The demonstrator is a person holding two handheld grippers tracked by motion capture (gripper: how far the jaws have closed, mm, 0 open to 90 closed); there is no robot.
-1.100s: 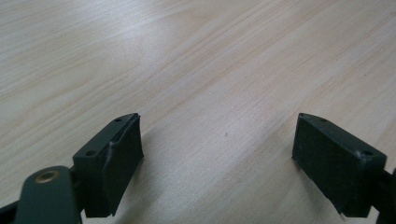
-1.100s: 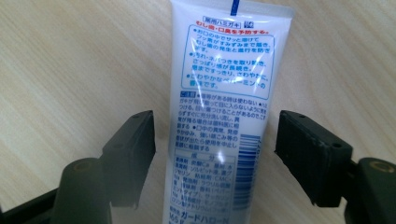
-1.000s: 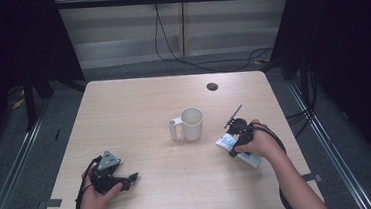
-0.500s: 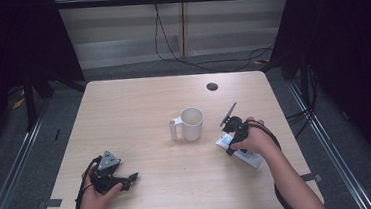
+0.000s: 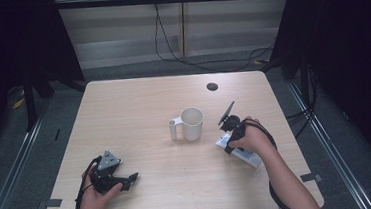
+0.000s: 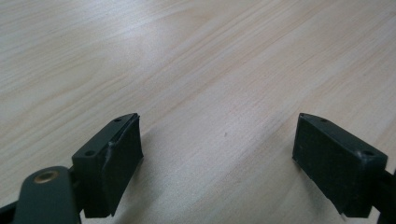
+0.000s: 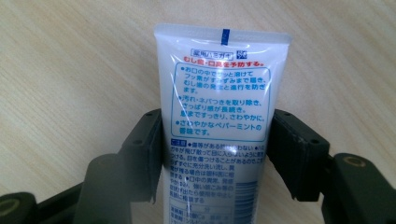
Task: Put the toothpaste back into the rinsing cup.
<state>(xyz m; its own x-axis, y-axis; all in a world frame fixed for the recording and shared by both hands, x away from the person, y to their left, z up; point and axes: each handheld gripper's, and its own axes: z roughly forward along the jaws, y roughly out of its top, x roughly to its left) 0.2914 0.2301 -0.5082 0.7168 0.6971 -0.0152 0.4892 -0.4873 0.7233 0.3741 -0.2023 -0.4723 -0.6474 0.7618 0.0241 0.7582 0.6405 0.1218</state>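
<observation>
Looking down from the high view, I see the wooden tabletop point(image 5: 138, 108) with a white mug point(image 5: 191, 123) standing near its middle, handle turned to the left. To the right of the mug, a little apart from it, my right gripper point(image 5: 229, 135) sits over a white toothpaste tube point(image 5: 240, 153) that lies flat on the wood, slanting toward the near right corner; the right hand point(image 5: 251, 138) covers much of the tube's upper part. A thin black part of that gripper sticks up and away toward the far side. Near the front left corner, my left gripper point(image 5: 129, 179) rests low over bare wood with its grey three-cornered plate on top, well apart from the mug and the tube. A small dark round grommet point(image 5: 212, 86) lies at the far side of the tabletop.

Moving to the left gripper view, the jaws stand wide apart with plain wood grain between them.

Moving to the right gripper view, the toothpaste tube point(image 7: 219, 121) lies lengthwise between the two black jaws, its crimped flat end pointing away from the camera and its printed back face up, with blue and red text. The jaws have just been closing and now sit right against both edges of the tube. The tube lies flat on the tabletop.
</observation>
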